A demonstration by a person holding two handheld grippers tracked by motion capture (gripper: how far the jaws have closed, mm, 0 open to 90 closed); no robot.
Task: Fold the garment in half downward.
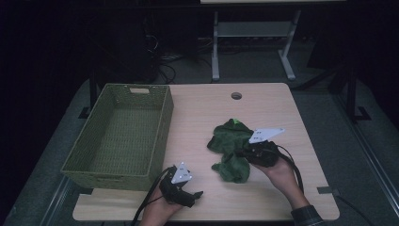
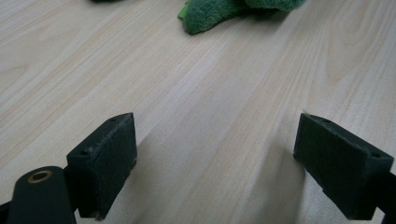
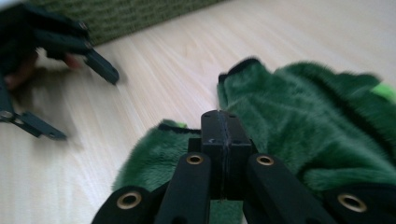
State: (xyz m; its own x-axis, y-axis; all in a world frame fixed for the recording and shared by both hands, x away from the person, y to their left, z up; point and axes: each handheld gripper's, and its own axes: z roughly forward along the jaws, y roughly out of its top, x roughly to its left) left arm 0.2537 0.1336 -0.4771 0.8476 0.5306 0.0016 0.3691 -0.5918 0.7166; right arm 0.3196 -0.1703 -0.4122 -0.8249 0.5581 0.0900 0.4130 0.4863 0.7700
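Observation:
A crumpled green plush cloth (image 1: 228,141) lies on the wooden table (image 1: 207,108), right of centre. My right gripper (image 1: 241,153) is at the cloth's right edge, its body resting over the fabric. In the right gripper view its jaws (image 3: 225,126) stand pressed together over the green pile (image 3: 317,116); whether a fold is pinched beneath them is hidden. My left gripper (image 1: 190,194) rests near the front edge, open, with bare wood between its pads (image 2: 107,158). A corner of the cloth (image 2: 210,16) lies ahead of it. The open left gripper (image 3: 86,106) also appears in the right gripper view.
A green woven basket (image 1: 162,127) stands on the table's left side, close behind my left hand; its wall (image 3: 126,18) shows in the right gripper view. A round cable hole (image 1: 236,95) is at the table's back. Bare wood lies between the two grippers.

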